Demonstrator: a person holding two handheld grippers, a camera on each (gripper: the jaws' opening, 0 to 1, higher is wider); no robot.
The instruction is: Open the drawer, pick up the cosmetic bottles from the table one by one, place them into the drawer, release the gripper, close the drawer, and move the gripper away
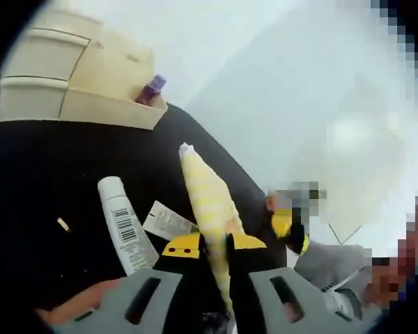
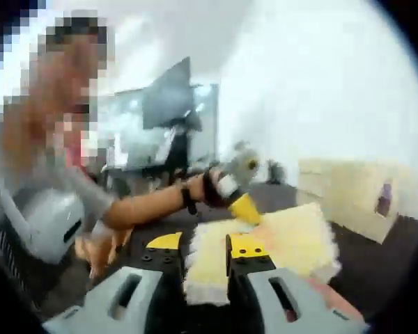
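Two grippers, mine, share one yellow-and-white tube: the left gripper [image 1: 214, 245] and right gripper [image 2: 205, 254] each have fingers clamped on the tube [image 1: 207, 198]. A purple bottle [image 1: 153, 88] sits in the open drawer [image 1: 111, 111], far left; a white tube [image 1: 125, 226] lies on the black worktop [image 1: 49, 181]. I judge I'm mid-carry (drawer next, then let go).
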